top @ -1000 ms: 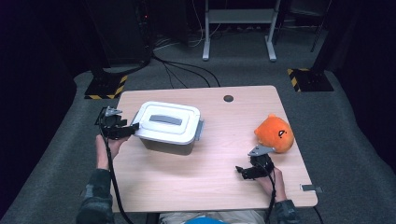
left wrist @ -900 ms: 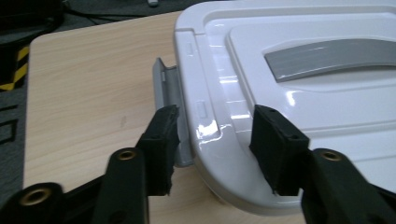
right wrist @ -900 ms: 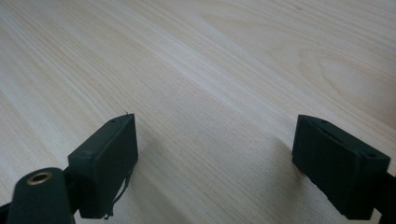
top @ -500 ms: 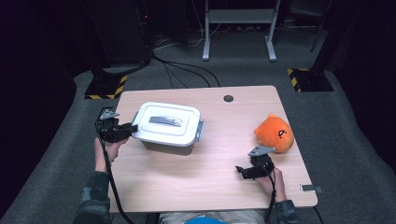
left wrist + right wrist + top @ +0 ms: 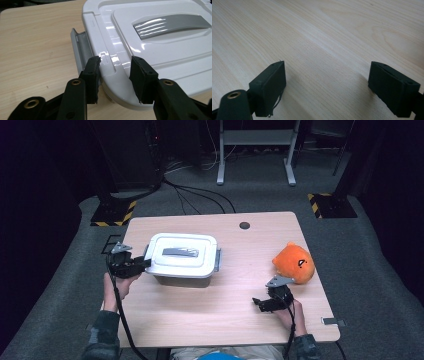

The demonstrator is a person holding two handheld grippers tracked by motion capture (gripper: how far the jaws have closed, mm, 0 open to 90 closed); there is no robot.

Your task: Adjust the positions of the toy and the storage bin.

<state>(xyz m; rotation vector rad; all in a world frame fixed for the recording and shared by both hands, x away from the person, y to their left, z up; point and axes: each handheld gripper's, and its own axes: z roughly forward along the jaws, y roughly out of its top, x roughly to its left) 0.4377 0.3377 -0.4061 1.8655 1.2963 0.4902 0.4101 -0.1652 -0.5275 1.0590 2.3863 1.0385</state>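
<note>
The left claw (image 5: 115, 75) has just been closing and now clenches the rim of the white box (image 5: 183, 261) (tabletop (image 5: 210, 315), ten o'clock); right claw (image 5: 327, 87) stays released at four o'clock

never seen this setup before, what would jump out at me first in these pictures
The orange plush toy at the right edge of the table is the brightest thing. Next is the white lidded container left of centre, where the left gripper is clamped on the lid's corner. The right gripper sits open over bare wood.
</note>
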